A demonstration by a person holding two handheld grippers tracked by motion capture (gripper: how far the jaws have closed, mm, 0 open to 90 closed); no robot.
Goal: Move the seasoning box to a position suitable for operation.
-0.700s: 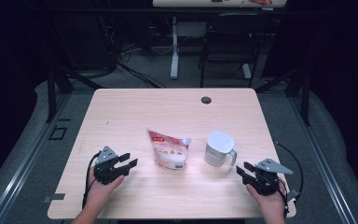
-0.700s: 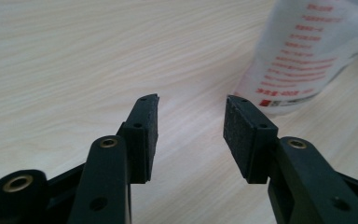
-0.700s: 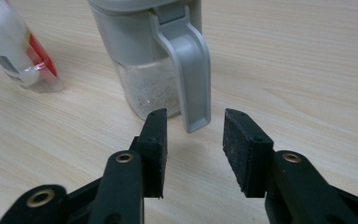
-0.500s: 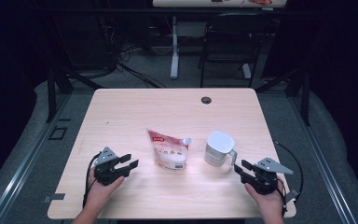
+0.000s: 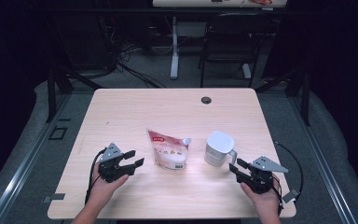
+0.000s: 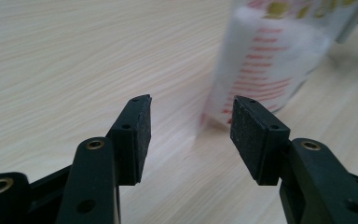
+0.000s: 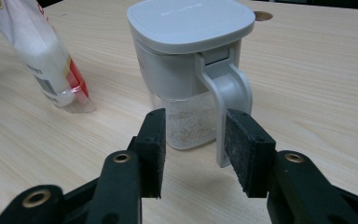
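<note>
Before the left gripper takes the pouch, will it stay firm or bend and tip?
The pouch will probably bend: its walls look like thin clear plastic film. It seems only partly filled with white grains low down, so the top may fold when squeezed. It stands on a narrow base, so a side push could tip it.

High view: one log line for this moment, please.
left tongs: open, near pouch | right tongs: open, facing jug handle | nothing held

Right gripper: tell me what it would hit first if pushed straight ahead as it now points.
Probably the handle of the lidded jug: the right gripper stands open, short of it, aimed about there, though depth is hard to judge.
</note>
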